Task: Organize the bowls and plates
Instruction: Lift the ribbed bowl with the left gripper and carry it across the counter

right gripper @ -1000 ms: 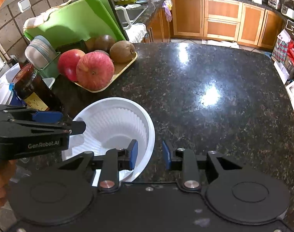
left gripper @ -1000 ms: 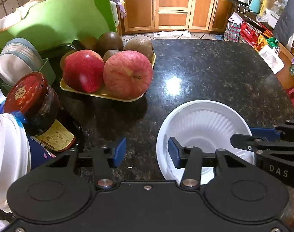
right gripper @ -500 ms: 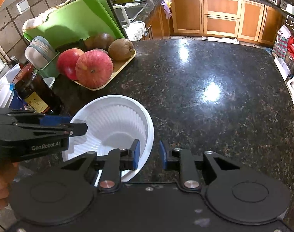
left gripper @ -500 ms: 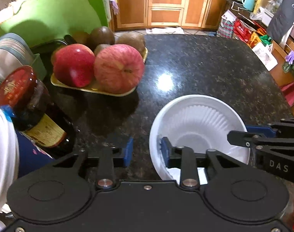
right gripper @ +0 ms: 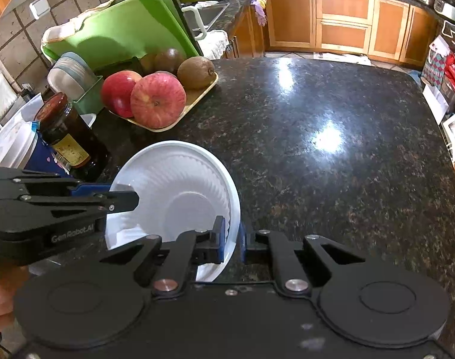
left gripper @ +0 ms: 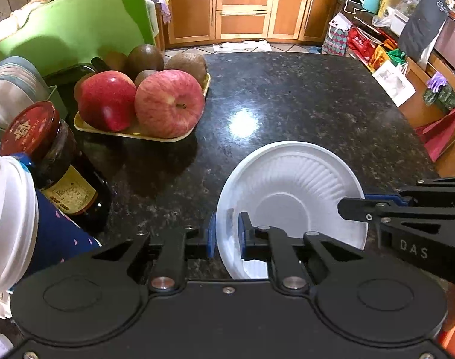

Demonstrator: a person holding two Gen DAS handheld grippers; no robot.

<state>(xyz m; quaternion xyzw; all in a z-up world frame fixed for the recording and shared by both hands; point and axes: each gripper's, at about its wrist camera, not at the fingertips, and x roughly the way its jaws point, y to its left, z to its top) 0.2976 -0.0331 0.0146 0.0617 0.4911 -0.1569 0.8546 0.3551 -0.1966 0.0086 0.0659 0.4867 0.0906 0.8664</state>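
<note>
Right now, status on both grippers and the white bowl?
Left gripper and right gripper shut on white ribbed disposable bowl, opposite rims. Dark glass jar close left.

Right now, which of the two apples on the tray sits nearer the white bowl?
The paler, striped pink apple, on the tray's bowl side; the deep-red apple sits farther left.

"DAS" on right tool (left gripper: 374, 206); "GenRobot.AI", left tool (right gripper: 113, 199).
</note>
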